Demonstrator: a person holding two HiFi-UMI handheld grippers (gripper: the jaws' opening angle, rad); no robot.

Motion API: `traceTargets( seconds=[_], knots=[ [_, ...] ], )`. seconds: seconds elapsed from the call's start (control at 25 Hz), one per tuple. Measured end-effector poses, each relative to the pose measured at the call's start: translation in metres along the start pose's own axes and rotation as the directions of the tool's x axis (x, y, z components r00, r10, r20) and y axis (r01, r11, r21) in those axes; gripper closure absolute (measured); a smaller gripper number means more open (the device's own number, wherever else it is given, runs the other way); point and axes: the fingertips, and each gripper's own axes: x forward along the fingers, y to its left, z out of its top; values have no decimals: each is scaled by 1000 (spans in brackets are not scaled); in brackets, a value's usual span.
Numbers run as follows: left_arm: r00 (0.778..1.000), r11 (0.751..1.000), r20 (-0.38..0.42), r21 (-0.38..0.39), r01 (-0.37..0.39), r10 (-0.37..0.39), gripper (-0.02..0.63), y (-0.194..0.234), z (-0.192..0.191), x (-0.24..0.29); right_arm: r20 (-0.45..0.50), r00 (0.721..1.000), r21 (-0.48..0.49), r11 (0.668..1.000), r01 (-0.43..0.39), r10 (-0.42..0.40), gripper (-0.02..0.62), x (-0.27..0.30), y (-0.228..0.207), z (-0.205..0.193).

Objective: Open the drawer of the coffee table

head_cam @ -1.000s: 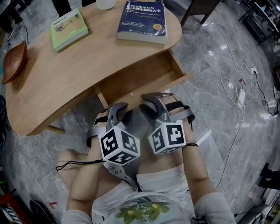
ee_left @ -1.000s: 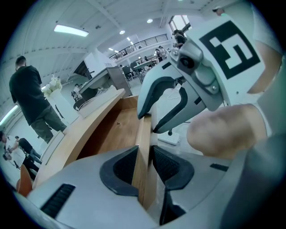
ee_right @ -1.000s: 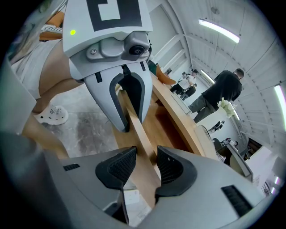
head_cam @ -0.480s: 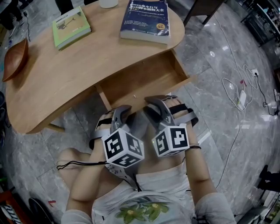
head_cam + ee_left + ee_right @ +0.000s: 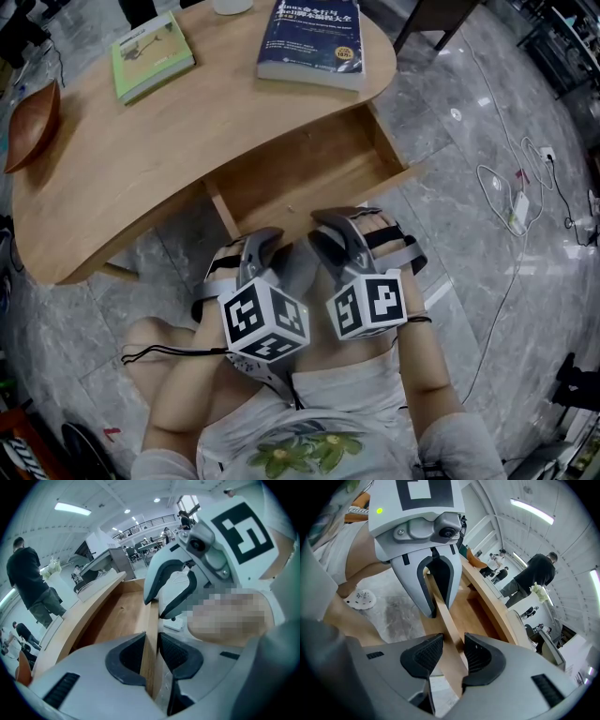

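- Head view: the drawer (image 5: 309,173) sticks out from under the coffee table (image 5: 141,150) toward 5 o'clock, with its bare wooden floor on show. Against the earlier pictures, more of that floor is uncovered and the front panel (image 5: 323,202) sits nearer the person's knees, so the pull is working and the drawer looks largely open.
- Head view: the left gripper (image 5: 263,236) and the right gripper (image 5: 330,221) meet the panel side by side, at 6 o'clock from the drawer. A blue book (image 5: 312,37) and a green book (image 5: 153,56) lie undisturbed on the tabletop at 12 and 10 o'clock.
- Left gripper view: the left gripper (image 5: 151,651) is partly closed, both pads pinching the panel's top edge (image 5: 151,620). The other gripper clamps the same board at 12 o'clock.
- Right gripper view: the right gripper (image 5: 453,656) is a little wider, its pads pressed to both faces of the panel (image 5: 445,620). The drawer's inside runs toward 1 o'clock.
- Judgement: only a short pull, or a release, seems left.
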Motion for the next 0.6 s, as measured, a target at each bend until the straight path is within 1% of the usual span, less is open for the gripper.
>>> traceTargets(
  seconds=[0.16, 0.6],
  knots=[
    [1000, 999, -2, -16, 27, -28, 517, -5, 0, -1, -1, 1000, 8, 1000, -11, 11, 453, -3, 3, -1],
    [997, 997, -4, -3, 74, -74, 523, -19, 1, -3, 2, 1000, 17, 1000, -16, 16, 453, -11, 13, -6]
  ],
)
